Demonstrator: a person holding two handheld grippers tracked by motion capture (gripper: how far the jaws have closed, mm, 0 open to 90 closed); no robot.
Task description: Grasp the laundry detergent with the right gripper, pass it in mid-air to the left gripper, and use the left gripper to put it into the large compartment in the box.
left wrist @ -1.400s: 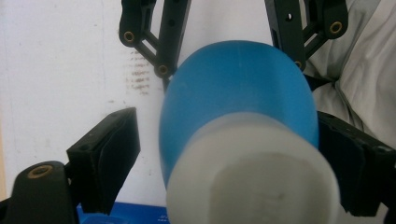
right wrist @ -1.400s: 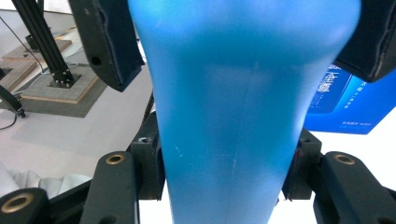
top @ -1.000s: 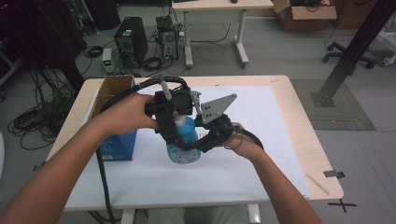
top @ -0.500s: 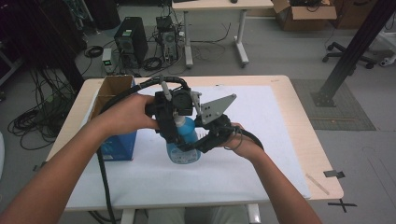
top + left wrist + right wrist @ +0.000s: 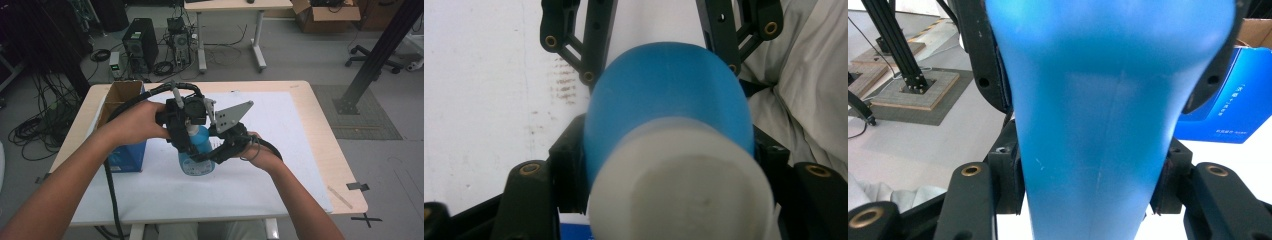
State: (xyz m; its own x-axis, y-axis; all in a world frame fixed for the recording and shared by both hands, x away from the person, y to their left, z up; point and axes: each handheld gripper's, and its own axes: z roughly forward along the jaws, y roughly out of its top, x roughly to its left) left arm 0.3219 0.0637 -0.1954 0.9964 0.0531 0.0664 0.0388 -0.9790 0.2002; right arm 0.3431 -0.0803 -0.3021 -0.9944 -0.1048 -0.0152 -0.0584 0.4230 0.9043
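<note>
Both grippers' jaws clamp the blue bottle [image 5: 199,150] over a white-covered table [image 5: 300,150]; grey floor, cables [image 5: 35,130] around.

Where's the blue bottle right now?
In the high view the blue bottle stands mid-table on the white sheet, right of the blue box, gripped by the left gripper and right gripper.

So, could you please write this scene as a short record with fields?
thing in hand: blue bottle, white cap
left gripper: jaws just closed on the cap end
right gripper: shut on the bottle's body
bottle's place: upright, over the white sheet on the table
nearby: open cardboard box, blue below, left of the bottle
</note>
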